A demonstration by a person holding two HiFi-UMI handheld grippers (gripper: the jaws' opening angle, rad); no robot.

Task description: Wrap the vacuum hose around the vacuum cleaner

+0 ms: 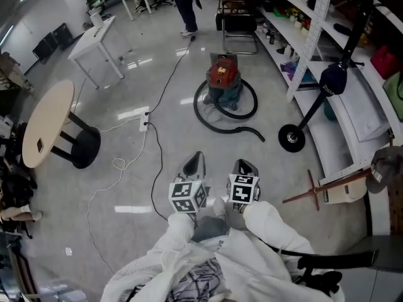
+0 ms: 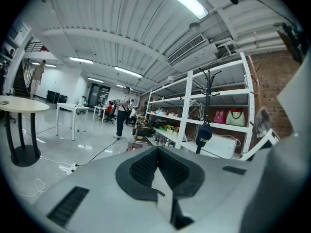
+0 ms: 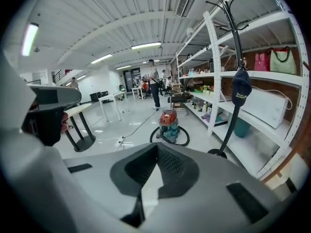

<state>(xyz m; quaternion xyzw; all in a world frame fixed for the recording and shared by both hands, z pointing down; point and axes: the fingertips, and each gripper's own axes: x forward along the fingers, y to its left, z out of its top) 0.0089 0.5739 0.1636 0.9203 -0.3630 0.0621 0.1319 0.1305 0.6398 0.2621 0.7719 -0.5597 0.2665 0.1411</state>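
The red and teal vacuum cleaner stands on the grey floor ahead, beside the shelving. Its black hose lies in a loose ring on the floor around it, the free end curling out to the right. In the right gripper view the vacuum cleaner and hose sit straight beyond the jaws. My left gripper and right gripper are side by side close to my body, well short of the vacuum. Both are shut with nothing between the jaws, as seen at the left gripper and right gripper.
A round table on a black base stands left, a white table further back. A power strip and cables trail across the floor. A coat stand with a cap, white shelving and a wooden cross line the right. A person stands far off.
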